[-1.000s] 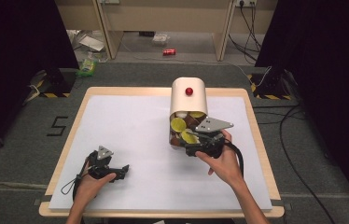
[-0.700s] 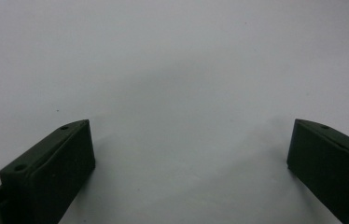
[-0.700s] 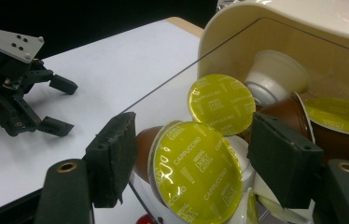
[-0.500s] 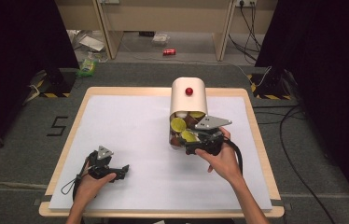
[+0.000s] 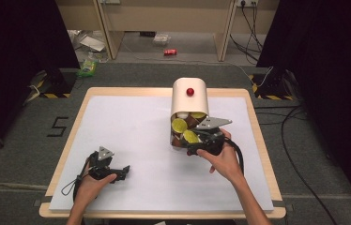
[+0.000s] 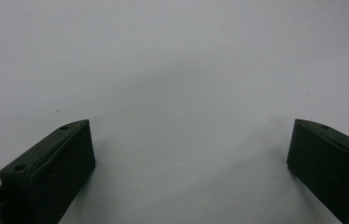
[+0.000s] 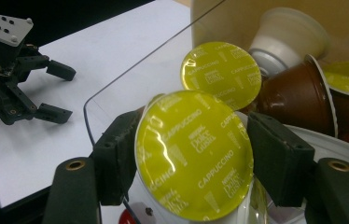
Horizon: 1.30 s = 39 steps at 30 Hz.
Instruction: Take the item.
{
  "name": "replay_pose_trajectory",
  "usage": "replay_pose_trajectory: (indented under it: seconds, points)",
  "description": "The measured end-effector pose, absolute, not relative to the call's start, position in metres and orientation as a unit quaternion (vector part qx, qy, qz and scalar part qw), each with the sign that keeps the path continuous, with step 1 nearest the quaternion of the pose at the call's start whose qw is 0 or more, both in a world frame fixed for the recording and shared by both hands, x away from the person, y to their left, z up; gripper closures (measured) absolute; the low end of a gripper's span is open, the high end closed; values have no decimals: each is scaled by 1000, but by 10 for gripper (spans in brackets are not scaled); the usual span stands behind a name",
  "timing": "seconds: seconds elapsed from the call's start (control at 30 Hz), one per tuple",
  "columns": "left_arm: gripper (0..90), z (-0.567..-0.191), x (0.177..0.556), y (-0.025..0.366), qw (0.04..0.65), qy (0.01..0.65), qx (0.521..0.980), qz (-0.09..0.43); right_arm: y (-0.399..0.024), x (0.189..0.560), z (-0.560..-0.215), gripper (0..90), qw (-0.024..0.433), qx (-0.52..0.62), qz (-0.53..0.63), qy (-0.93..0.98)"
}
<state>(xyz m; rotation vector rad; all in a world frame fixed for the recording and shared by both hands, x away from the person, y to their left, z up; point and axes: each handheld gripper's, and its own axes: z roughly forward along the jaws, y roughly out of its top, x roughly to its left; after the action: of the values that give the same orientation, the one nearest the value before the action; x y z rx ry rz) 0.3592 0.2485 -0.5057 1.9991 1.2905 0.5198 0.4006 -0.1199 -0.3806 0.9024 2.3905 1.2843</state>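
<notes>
The right gripper (image 7: 193, 154) has just been closing its two black jaws, and they now press on either side of a round coffee capsule with a yellow-green foil lid printed "Cappuccino" (image 7: 193, 156). The capsule sits at the open mouth of the cream-coloured, arch-topped capsule dispenser with a red knob (image 5: 189, 96), which stands on the white table sheet (image 5: 131, 126) near the far edge. Just behind it lie a second yellow-lidded capsule (image 7: 221, 74), a brown capsule (image 7: 298, 100) and a white capsule (image 7: 287, 35). The left gripper (image 5: 117, 172) rests on the sheet near the front left, jaws wide apart with nothing between them. Compared with a second ago, both hands sit in the same spots and the capsules look unmoved.
</notes>
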Motion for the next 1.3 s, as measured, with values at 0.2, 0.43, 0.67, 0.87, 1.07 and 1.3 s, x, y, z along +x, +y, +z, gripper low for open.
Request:
replay_pose_trajectory:
  seconds: [0.2,0.43,0.67,0.87,1.07,1.3]
  points:
    - [2,-506,359,248,346,497,770,200,-121,401,-380,397,139,309,446,828]
    - [2,-506,359,249,346,497,770,200,-119,397,-375,400,154,298,452,826]
    - [2,-506,359,249,346,497,770,200,-122,391,-364,400,166,292,463,821]
    - [2,-506,359,249,346,497,770,200,-126,391,-362,401,171,295,464,818]
    - [2,-506,359,249,346,497,770,200,-130,388,-355,400,174,295,472,813]
    - [2,-506,359,249,346,497,771,200,-136,386,-349,400,177,296,479,807]
